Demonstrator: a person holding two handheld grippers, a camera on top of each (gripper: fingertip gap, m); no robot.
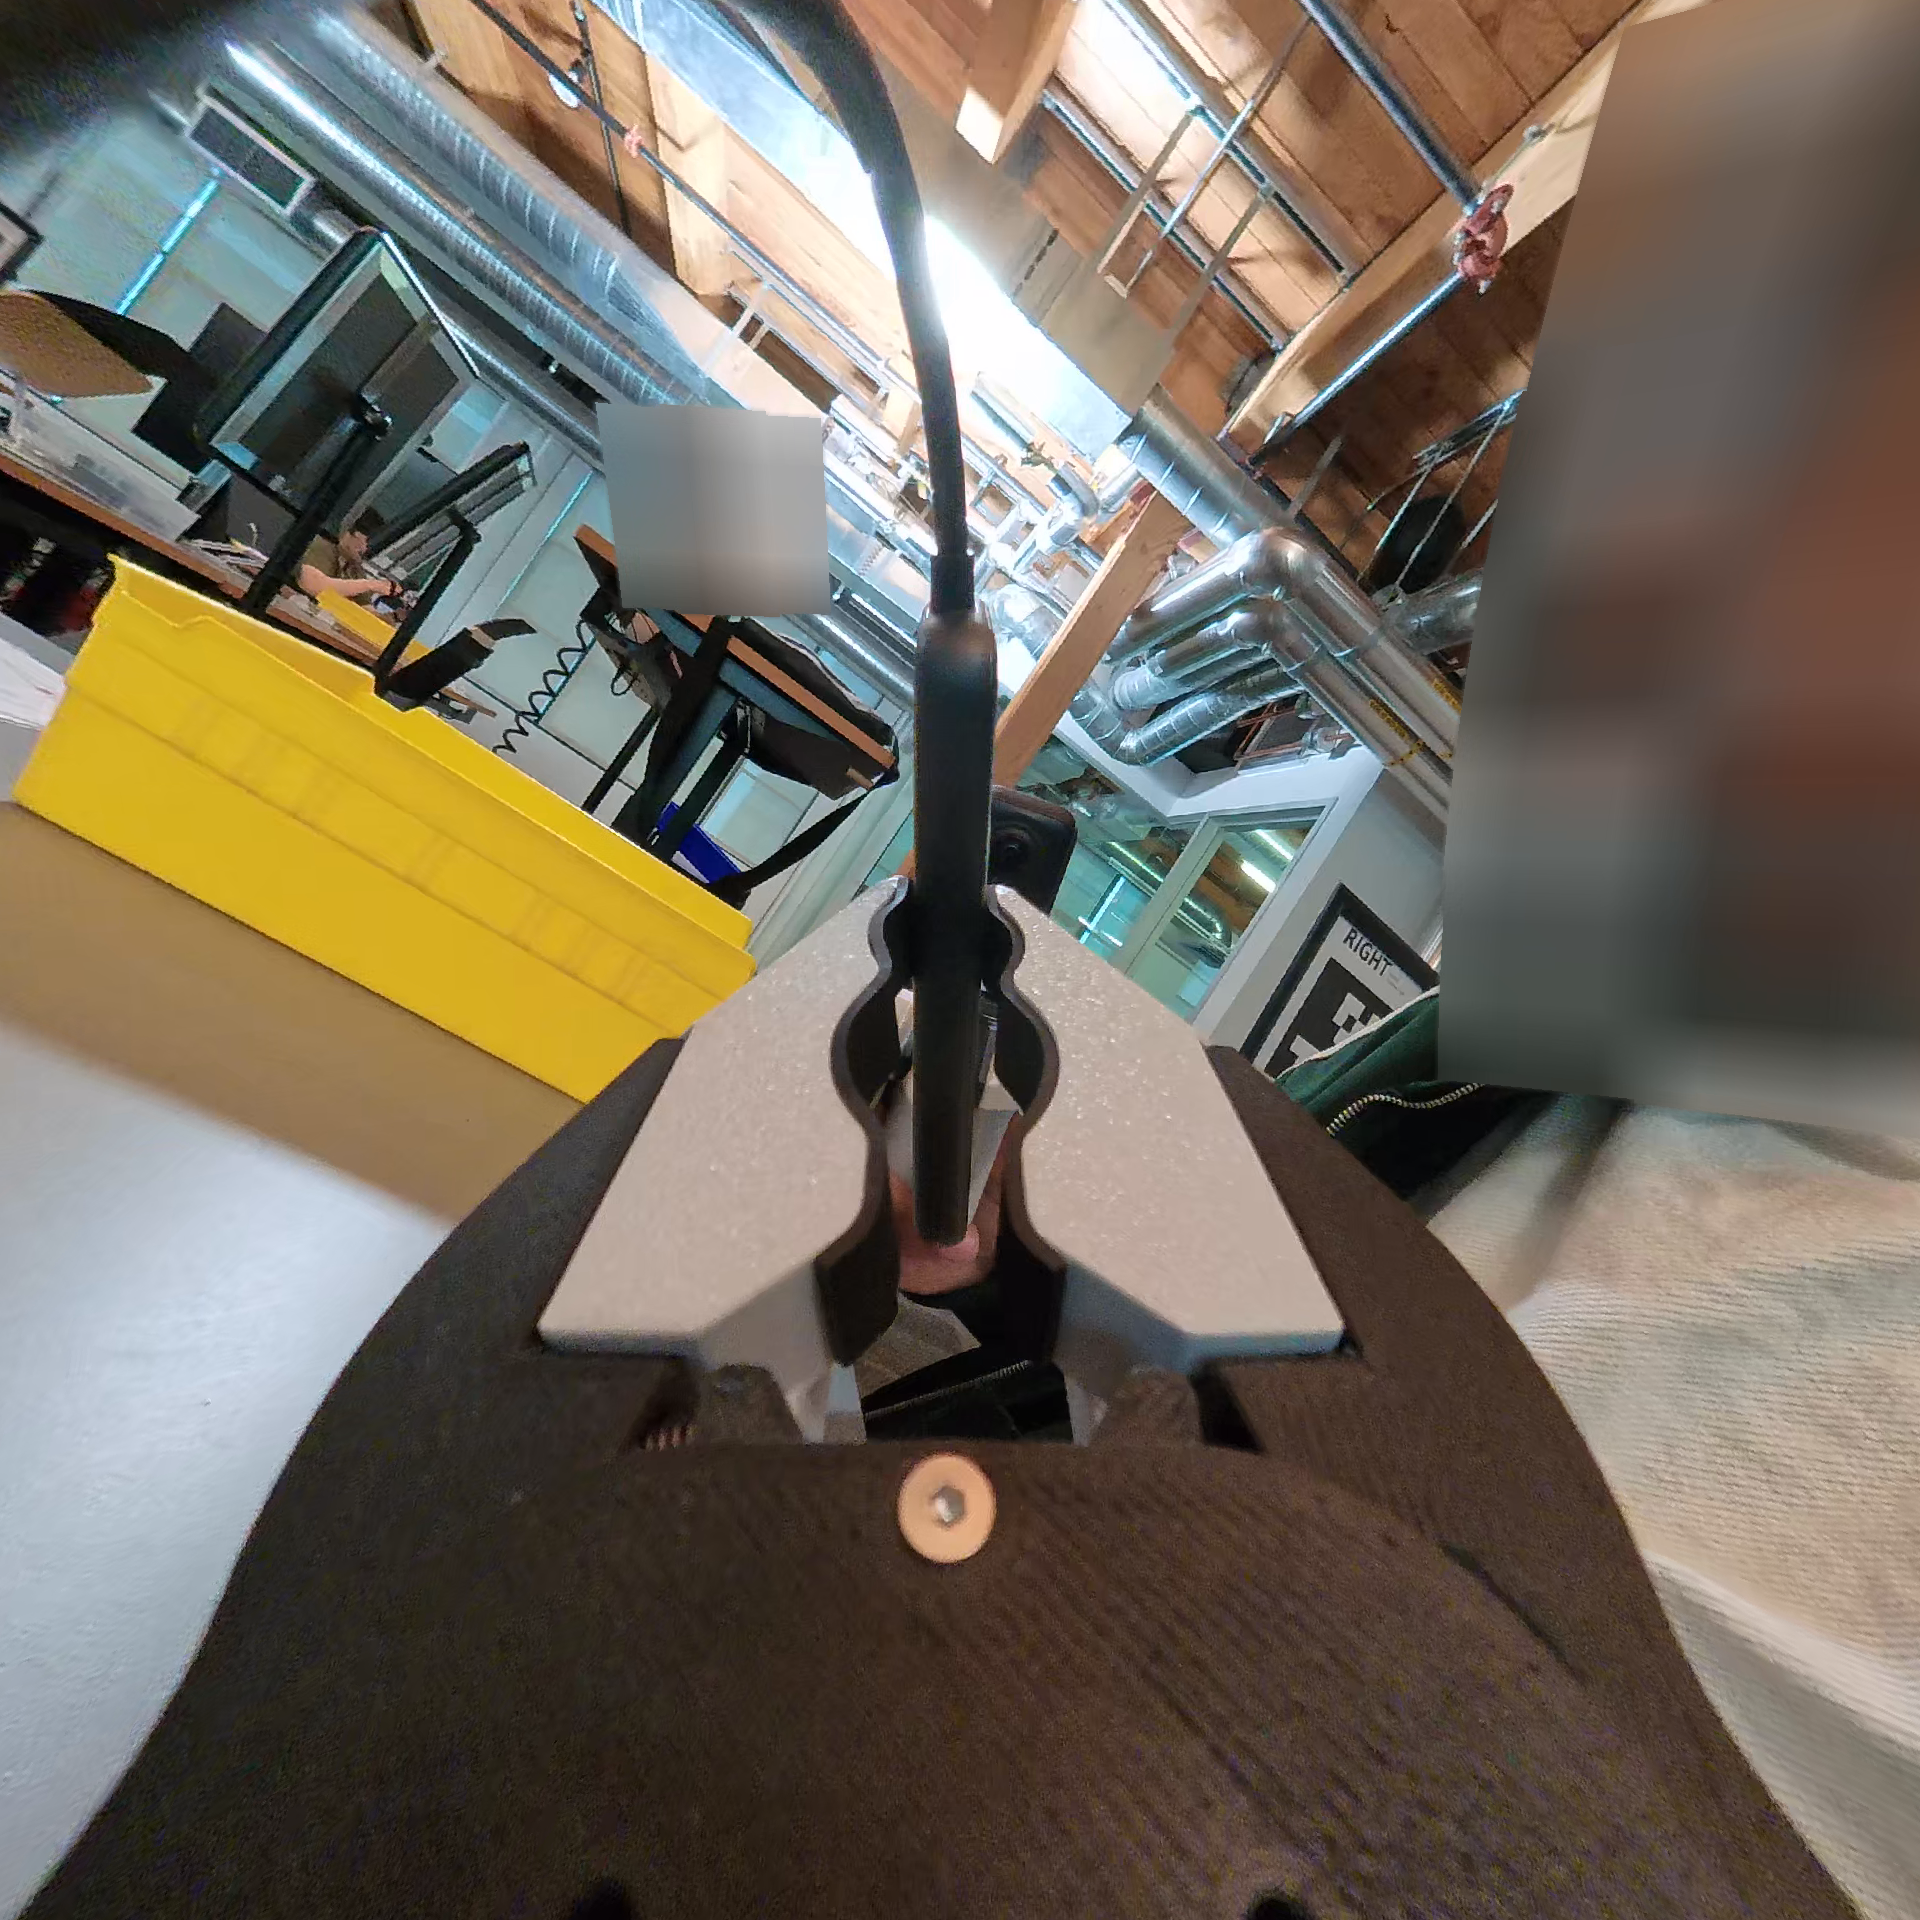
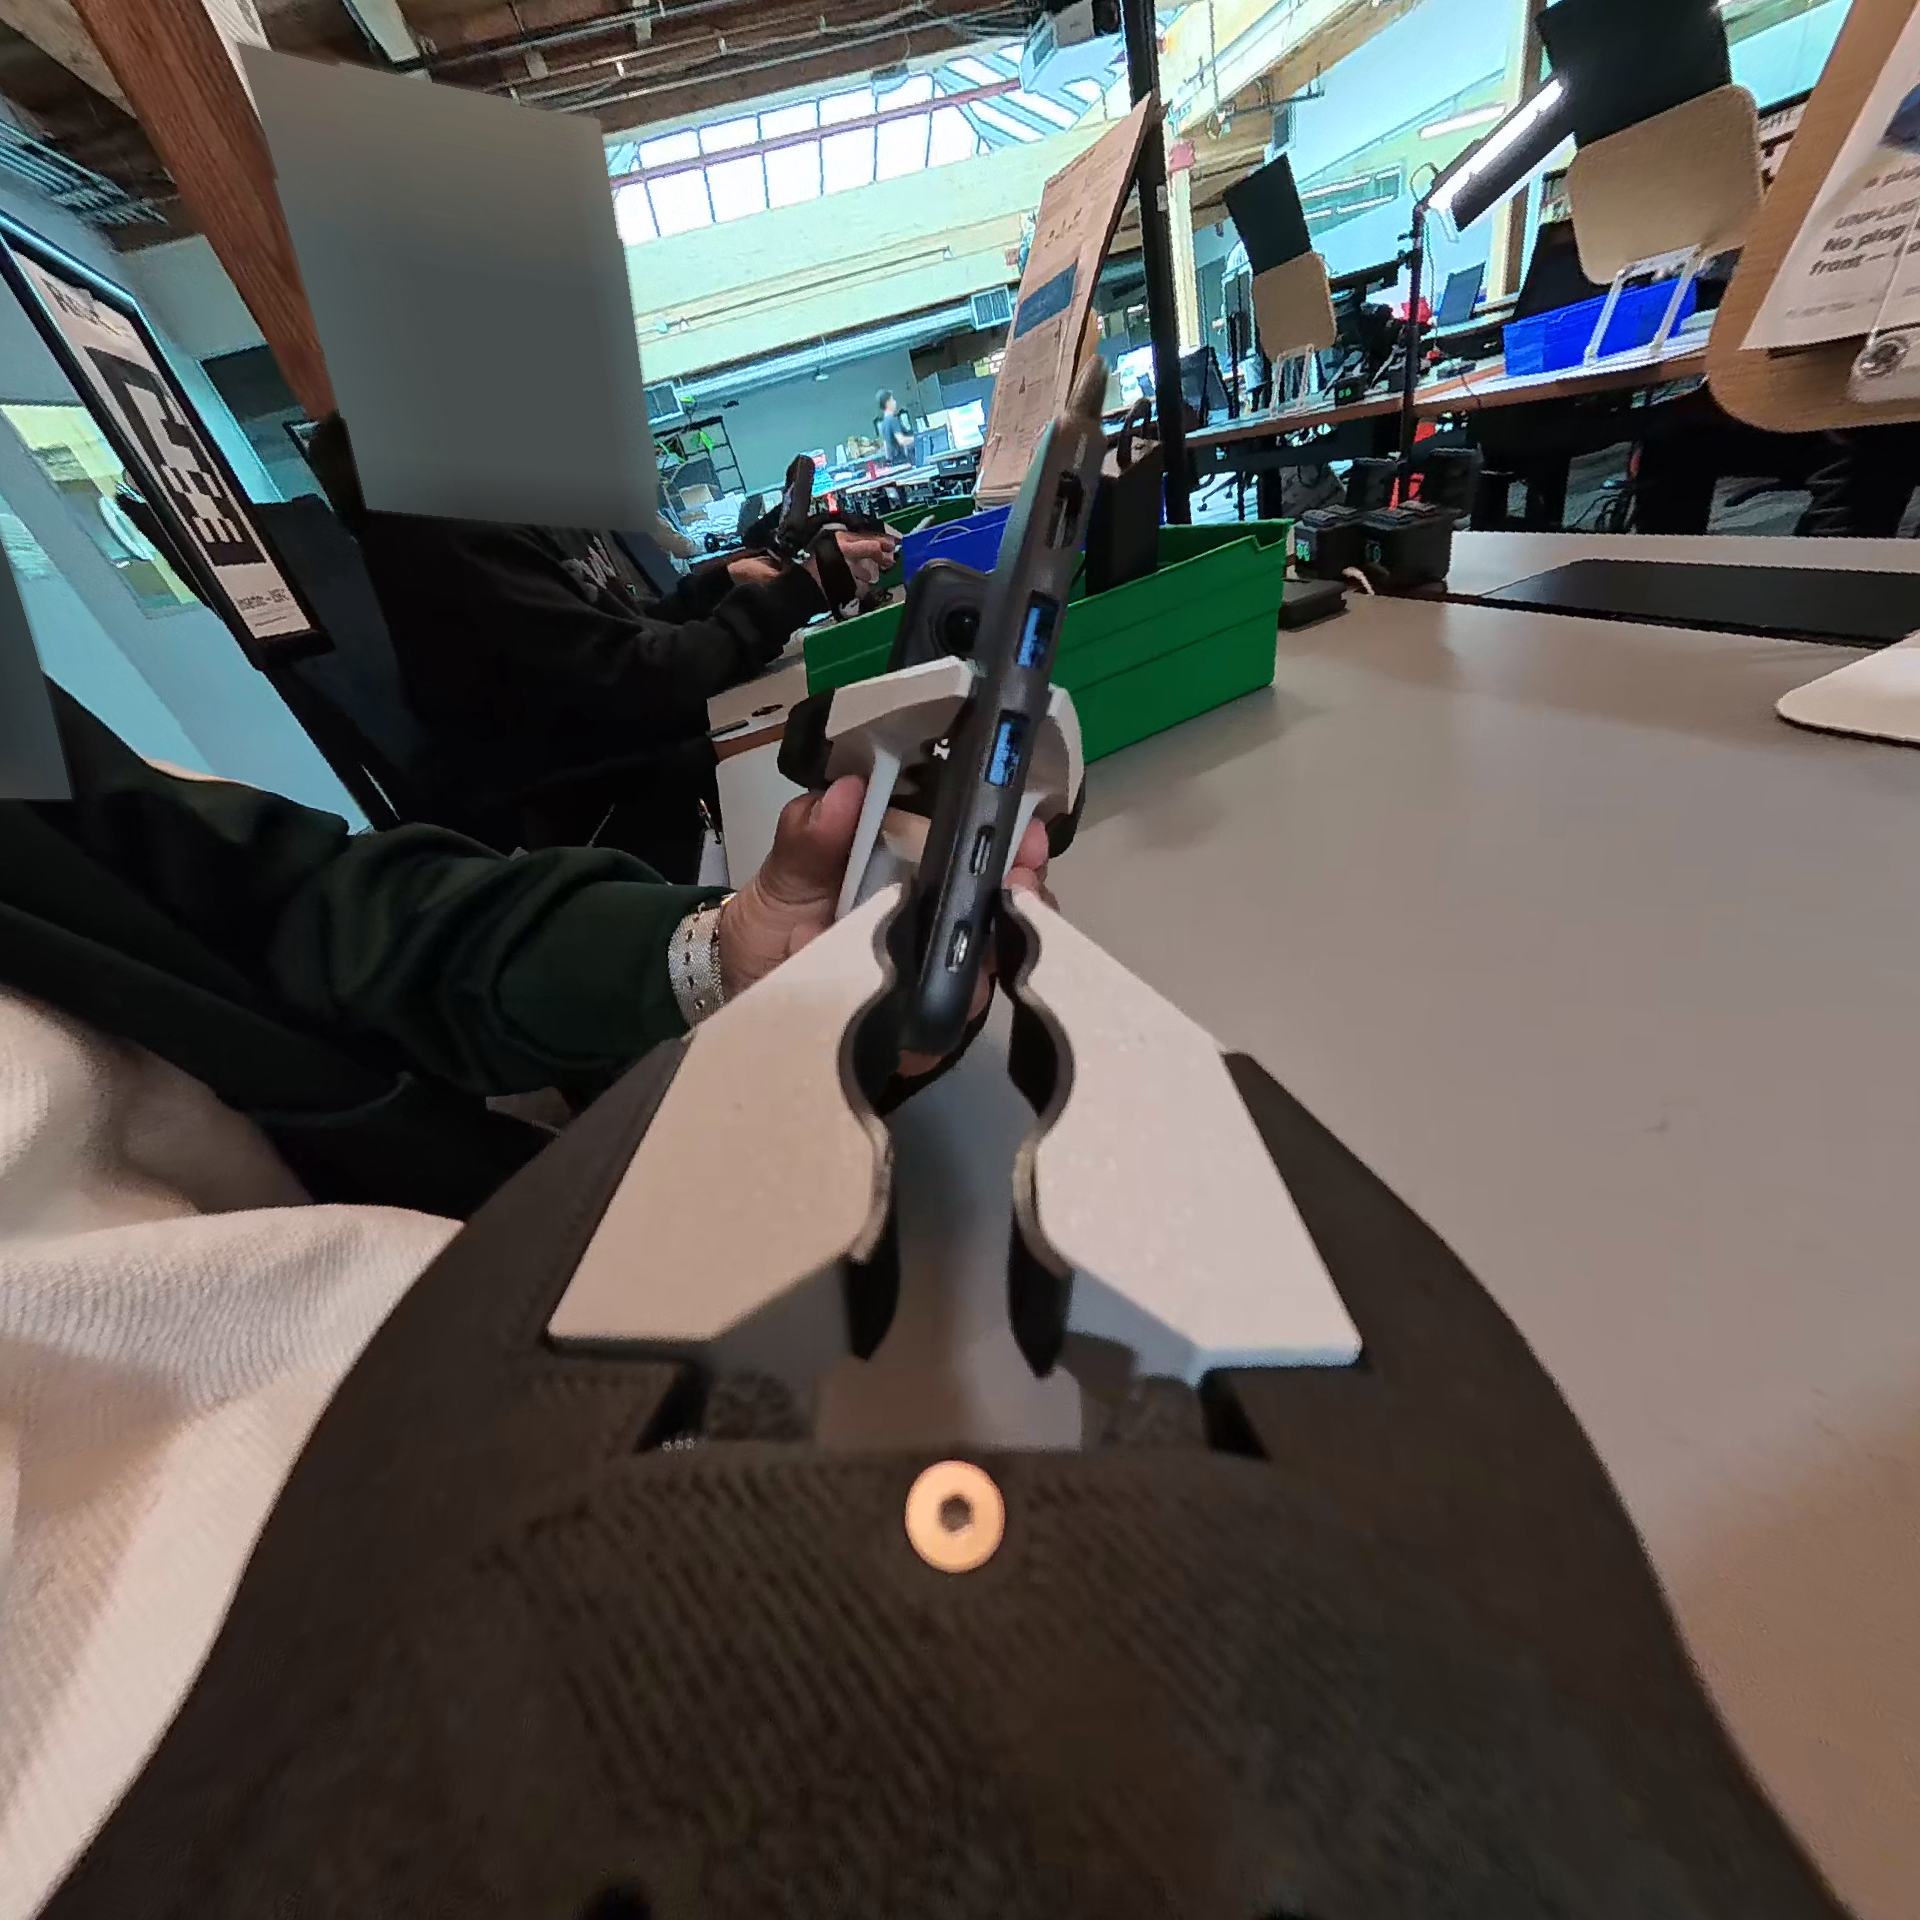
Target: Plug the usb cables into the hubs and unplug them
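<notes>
In the left wrist view the left gripper [image 1: 943, 1023] is seen with its jaws pinching a dark hub [image 1: 948, 831] edge-on, the slim body standing upright between them and its own cable [image 1: 914, 281] arching up and away towards the ceiling. In the right wrist view the right gripper [image 2: 945, 966] is held just at the lower end of the same hub [image 2: 1013, 707]; its jaws are set narrowly apart around that end, and whether they actually press on it cannot be told. The hub is held in the air above the grey counter [image 2: 1455, 935], tilted, with its row of ports turned towards the camera. No separate usb cable is seen plugged in, and none is seen in the right jaws. The hub is judged to be light, stiff and smooth-sided, so it is likely to slip or twist if squeezed at one end only; it is best taken across its flat faces near the middle, clear of the ports, while any plug is gripped by its moulded head and not by the soft cord. Farther off a green bin [image 2: 1174, 634] is seen on the counter, and a yellow bin [image 1: 364, 821] in the left view
</notes>
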